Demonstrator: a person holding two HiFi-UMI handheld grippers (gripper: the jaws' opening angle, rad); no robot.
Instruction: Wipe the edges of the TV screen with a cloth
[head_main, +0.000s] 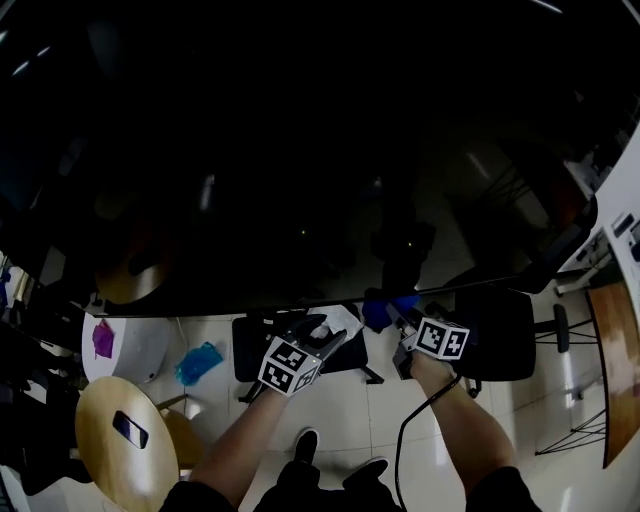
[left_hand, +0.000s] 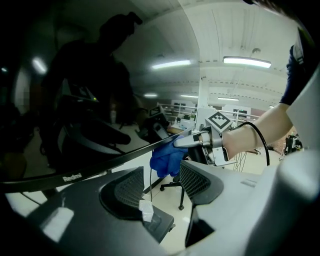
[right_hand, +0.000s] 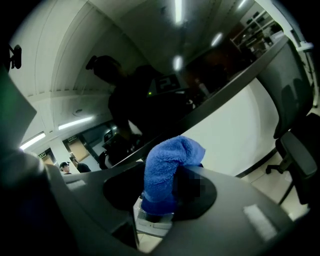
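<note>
Right gripper (head_main: 392, 312) is clamped on a blue cloth (head_main: 381, 314), and the cloth's bunched end sits against the bottom edge of the big dark TV screen (head_main: 300, 150), right of middle. Left gripper (head_main: 322, 335) is just left of it below the same edge, jaws spread with nothing between them. A round wooden stool (head_main: 115, 445) stands on the floor, lower left.
</note>
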